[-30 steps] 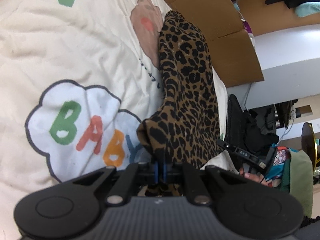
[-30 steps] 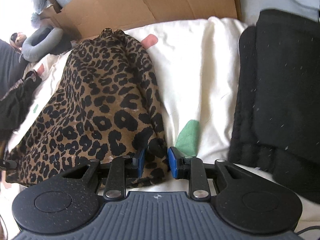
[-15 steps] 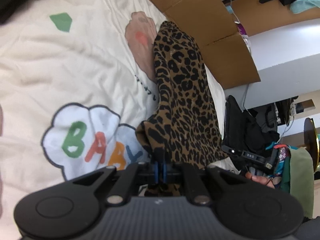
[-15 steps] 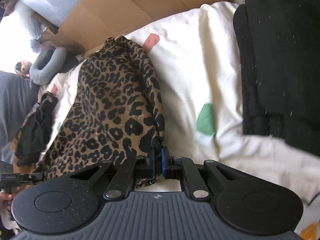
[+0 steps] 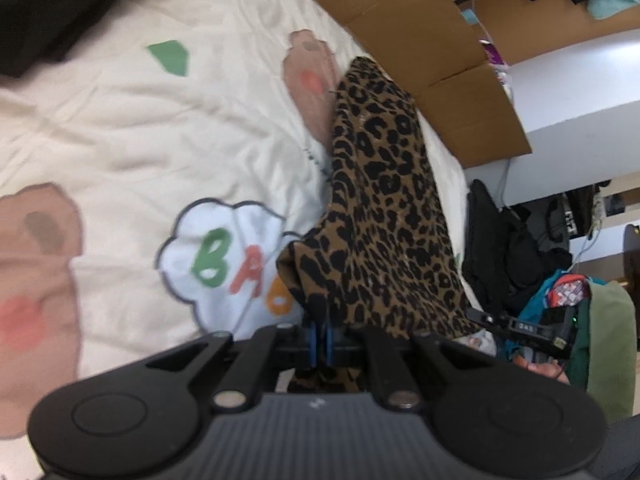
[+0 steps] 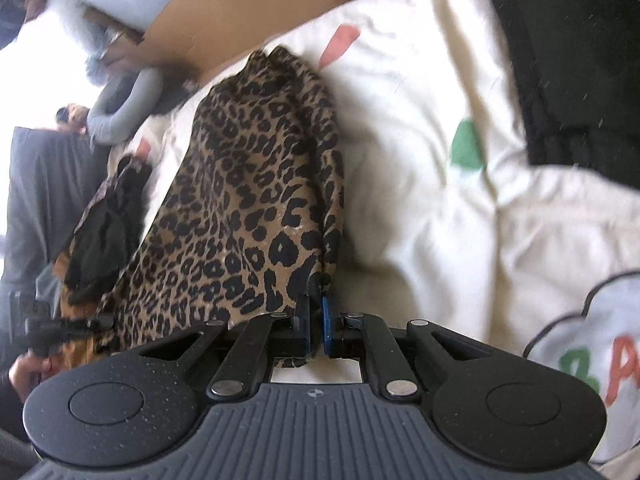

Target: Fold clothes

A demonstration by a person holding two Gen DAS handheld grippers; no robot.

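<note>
A leopard-print garment lies stretched along a cream blanket with a "BABY" cloud print. My left gripper is shut on one near corner of the leopard-print garment, and the cloth hangs up from its blue pads. In the right wrist view the leopard-print garment runs away to the upper left, and my right gripper is shut on its other near corner. Both corners are lifted off the blanket. The right gripper's tip shows at the lower right of the left wrist view.
Folded black clothing sits on the blanket at the upper right. Flattened cardboard stands along the bed's far side. A grey neck pillow and dark clothes lie beyond the bed's edge. A hand shows at the lower left.
My right gripper went from open around the garment's corner to shut on it. Both grippers have risen and pulled back, lifting the near edge of the garment off the blanket.
</note>
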